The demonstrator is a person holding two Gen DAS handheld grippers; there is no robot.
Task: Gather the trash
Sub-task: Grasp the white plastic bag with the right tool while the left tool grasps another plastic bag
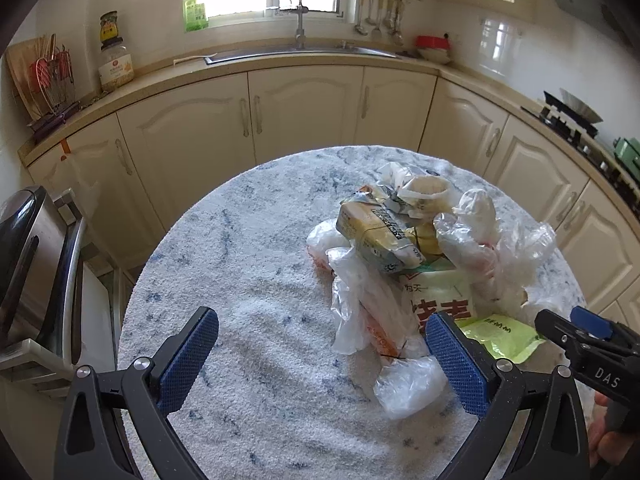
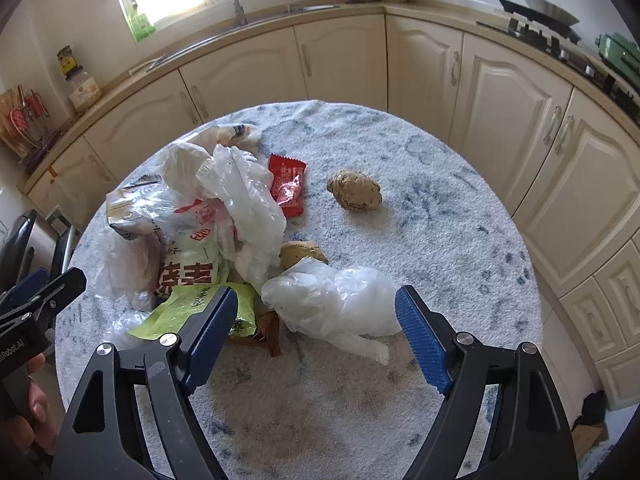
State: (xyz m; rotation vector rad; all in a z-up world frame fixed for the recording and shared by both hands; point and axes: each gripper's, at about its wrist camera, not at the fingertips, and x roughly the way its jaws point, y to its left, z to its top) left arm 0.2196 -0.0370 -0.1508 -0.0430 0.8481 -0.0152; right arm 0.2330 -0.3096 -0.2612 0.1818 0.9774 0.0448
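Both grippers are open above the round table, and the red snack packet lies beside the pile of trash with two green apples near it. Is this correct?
One detail is wrong: they are brown potatoes, not green apples, as the right wrist view shows. Both the left gripper and right gripper are open above the round table, and the red snack packet lies beside the pile.

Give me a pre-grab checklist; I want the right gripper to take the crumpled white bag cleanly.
1. Right gripper open: ok.
2. White bag between its fingers' line: ok.
3. Green packet clear of the left finger: not ok, it lies right beside it.
4. Potato free of the bag: not ok, partly tucked under it.
5. Left gripper open, empty: ok.
6. Trash bin located: cannot tell.
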